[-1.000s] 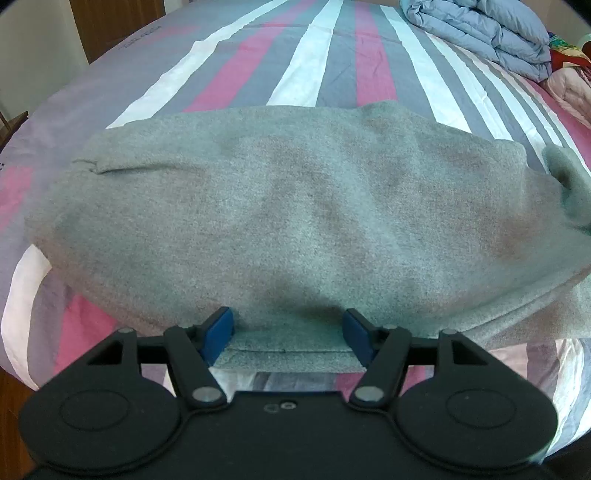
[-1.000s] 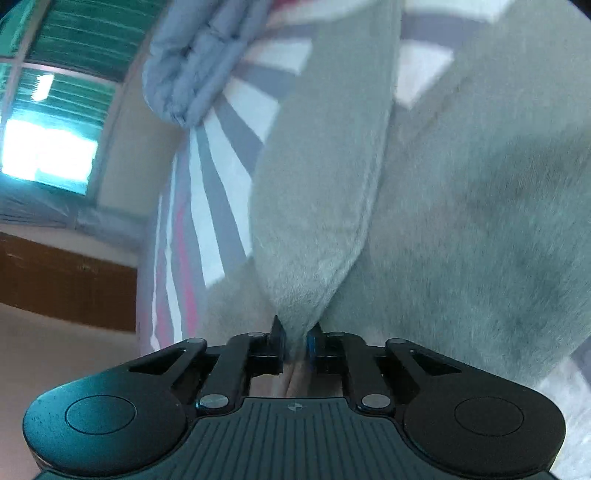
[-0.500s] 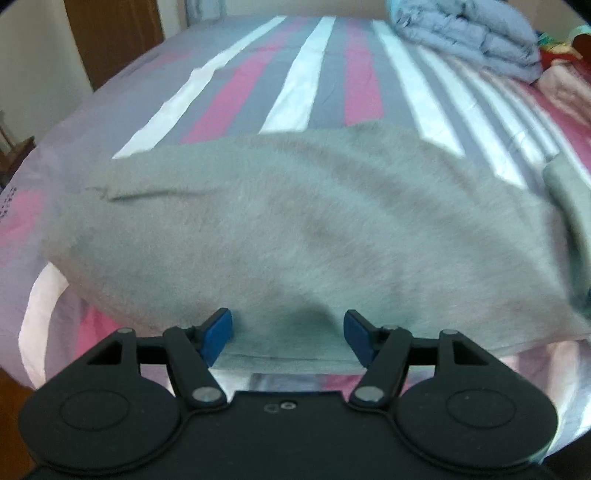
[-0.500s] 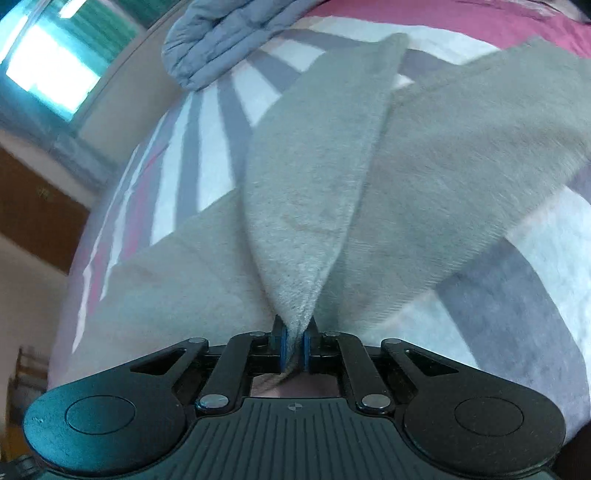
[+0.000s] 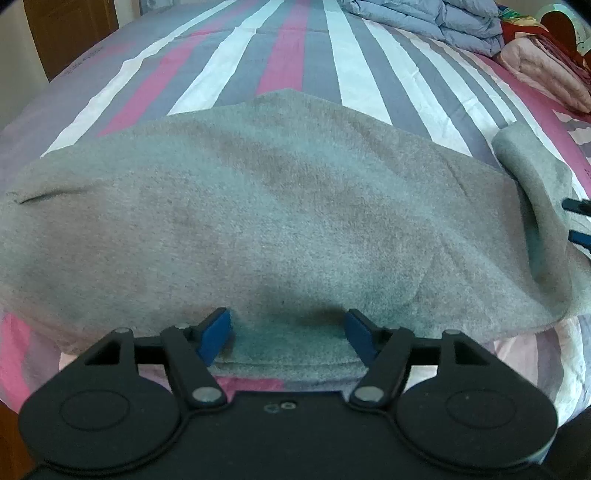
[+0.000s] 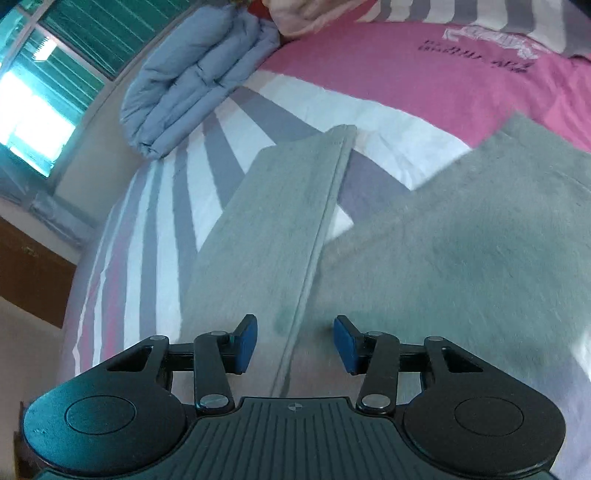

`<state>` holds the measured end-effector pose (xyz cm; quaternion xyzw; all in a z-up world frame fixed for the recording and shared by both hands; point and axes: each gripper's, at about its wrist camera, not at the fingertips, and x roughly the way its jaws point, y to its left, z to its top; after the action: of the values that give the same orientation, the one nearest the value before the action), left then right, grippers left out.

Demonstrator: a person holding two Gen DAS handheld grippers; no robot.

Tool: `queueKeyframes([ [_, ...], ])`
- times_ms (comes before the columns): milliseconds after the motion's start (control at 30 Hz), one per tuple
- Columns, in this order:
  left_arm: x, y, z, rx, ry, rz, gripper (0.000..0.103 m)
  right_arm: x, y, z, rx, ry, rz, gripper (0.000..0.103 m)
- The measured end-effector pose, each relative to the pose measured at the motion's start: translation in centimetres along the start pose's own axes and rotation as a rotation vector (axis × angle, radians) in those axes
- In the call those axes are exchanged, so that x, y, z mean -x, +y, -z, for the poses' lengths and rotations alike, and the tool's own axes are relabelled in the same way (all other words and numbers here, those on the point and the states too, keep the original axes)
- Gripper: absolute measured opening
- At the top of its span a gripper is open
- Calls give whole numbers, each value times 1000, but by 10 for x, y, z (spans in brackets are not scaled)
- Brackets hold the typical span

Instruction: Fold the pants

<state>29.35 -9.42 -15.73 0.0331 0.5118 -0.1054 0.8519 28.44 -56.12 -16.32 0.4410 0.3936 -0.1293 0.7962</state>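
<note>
Grey fleece pants (image 5: 280,221) lie spread on the striped bed. In the left wrist view my left gripper (image 5: 288,332) is open, its blue pads either side of the near hem, not pinching it. In the right wrist view the pants (image 6: 461,266) lie flat, with a folded-over leg strip (image 6: 273,221) running away from me. My right gripper (image 6: 293,339) is open just above the strip's seam and holds nothing. Its fingertips (image 5: 578,221) show at the right edge of the left wrist view, beside the folded end of the pants.
The bed has a pink, white and grey striped sheet (image 5: 280,55). A folded blue quilt (image 5: 424,18) and pink bedding (image 5: 546,70) lie at the far end. The quilt (image 6: 192,85) lies below a window (image 6: 33,107). A wooden door (image 5: 70,33) stands far left.
My right gripper was shut on a raised fold of the pants; it has opened and the fold now lies flat. The left gripper stayed open at the near hem.
</note>
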Motion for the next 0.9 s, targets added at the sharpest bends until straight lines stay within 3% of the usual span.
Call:
queueKeyframes([
  [67,-3,2,-2,4,5,3,62,-9,0,-8,-10,6,-15,47],
  [133,-4,1,-2,0,6,2,62,-11,2,-10,9,-1,-28,5],
  [233,-2,3,-1,-7,6,-1,63,3,12,-4,72,-88,-7,4],
  [367,-2,4,-2,-6,6,7,63,53,31,15,284,-286,46,4],
  [433,-1,4,-1,-8,4,10,63,73,21,30,310,-313,73,4],
  [533,-2,2,1,-19,-4,5,64,85,-10,59,286,-282,126,4],
  [633,-2,-1,1,-25,-6,-4,64,66,-45,77,215,-134,171,5],
  [733,-2,-1,1,-19,-2,-4,64,66,-67,72,100,-114,100,5],
  [767,-2,-1,1,-18,-1,-5,64,69,-70,67,70,-115,75,12],
  [833,-2,-3,0,-21,-2,-11,64,75,-78,54,32,-145,50,40],
  [867,-2,-3,1,-21,-2,-14,64,76,-80,46,22,-165,53,61],
  [900,-2,-4,1,-21,-2,-16,64,76,-81,38,22,-186,59,65],
])
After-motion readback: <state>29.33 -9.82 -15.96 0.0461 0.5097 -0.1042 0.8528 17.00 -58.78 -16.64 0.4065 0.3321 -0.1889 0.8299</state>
